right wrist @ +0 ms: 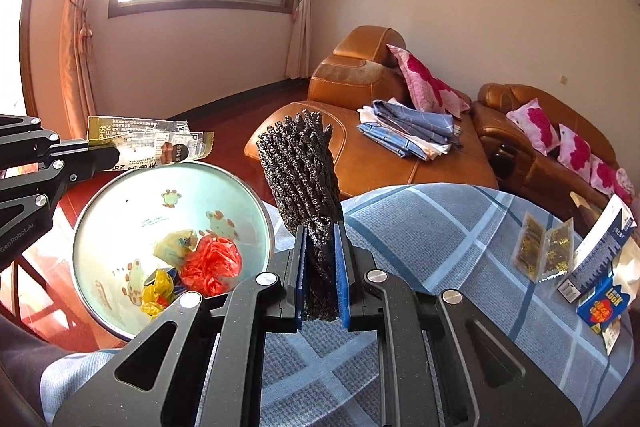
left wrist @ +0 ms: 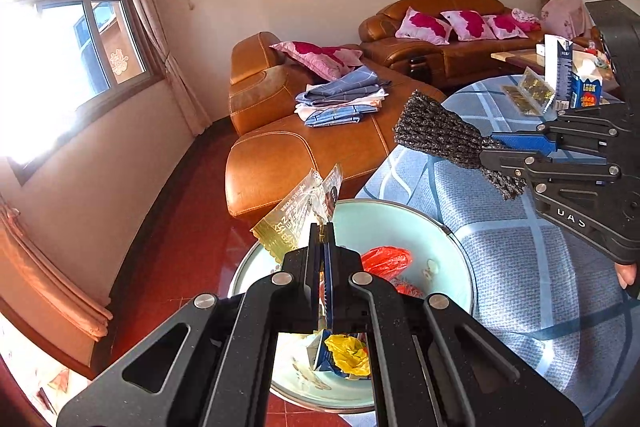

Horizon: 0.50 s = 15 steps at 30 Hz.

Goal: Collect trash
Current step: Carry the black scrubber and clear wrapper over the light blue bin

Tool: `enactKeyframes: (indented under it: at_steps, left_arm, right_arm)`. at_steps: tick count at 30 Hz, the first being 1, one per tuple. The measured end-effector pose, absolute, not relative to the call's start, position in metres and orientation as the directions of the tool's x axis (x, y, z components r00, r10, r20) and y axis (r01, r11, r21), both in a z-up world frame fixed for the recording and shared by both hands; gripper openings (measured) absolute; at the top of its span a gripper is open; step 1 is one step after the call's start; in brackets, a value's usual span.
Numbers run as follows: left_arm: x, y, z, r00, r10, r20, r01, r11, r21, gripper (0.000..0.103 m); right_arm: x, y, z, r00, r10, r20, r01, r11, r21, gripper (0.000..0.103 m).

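My left gripper [left wrist: 322, 231] is shut on a clear and gold snack wrapper [left wrist: 294, 217], held over the rim of a pale green basin [left wrist: 400, 223]. From the right wrist view the same wrapper [right wrist: 160, 143] hangs above the basin [right wrist: 132, 195] in the left gripper [right wrist: 114, 155]. My right gripper [right wrist: 322, 247] is shut on a dark speckled scouring cloth [right wrist: 300, 171], which stands up above the table edge beside the basin. The cloth [left wrist: 440, 135] and right gripper [left wrist: 492, 151] show at the right of the left wrist view. Red [right wrist: 212, 263] and yellow [right wrist: 158, 291] crumpled bags lie in the basin.
A round table with a blue checked cloth [right wrist: 420, 235] carries gold sachets [right wrist: 544, 251], a blue carton [right wrist: 600, 303] and a white box [right wrist: 604, 239]. Brown leather sofas [right wrist: 360, 131] with pink pillows and folded clothes [right wrist: 408, 131] stand behind. The floor [left wrist: 180, 227] is red.
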State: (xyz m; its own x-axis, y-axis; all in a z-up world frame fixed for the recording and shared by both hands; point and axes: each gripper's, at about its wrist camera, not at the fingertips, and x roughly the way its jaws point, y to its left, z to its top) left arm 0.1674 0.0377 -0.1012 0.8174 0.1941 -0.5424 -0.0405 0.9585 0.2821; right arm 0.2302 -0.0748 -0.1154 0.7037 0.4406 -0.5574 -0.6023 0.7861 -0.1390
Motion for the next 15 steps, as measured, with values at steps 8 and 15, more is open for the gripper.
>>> enactKeyframes:
  at_steps: [8,15]
  left_arm:
    - [0.166,0.048,-0.105,0.805,0.21,-0.555,-0.059,0.959,0.277,0.001]
    - [0.164,0.054,-0.109,0.793,0.213,-0.571,-0.059,0.96,0.275,0.001]
  right_arm:
    - [0.224,-0.065,-0.119,0.686,0.454,-0.568,-0.64,0.749,-0.174,0.013]
    - [0.222,-0.062,-0.12,0.663,0.477,-0.577,-0.669,0.723,-0.171,0.013]
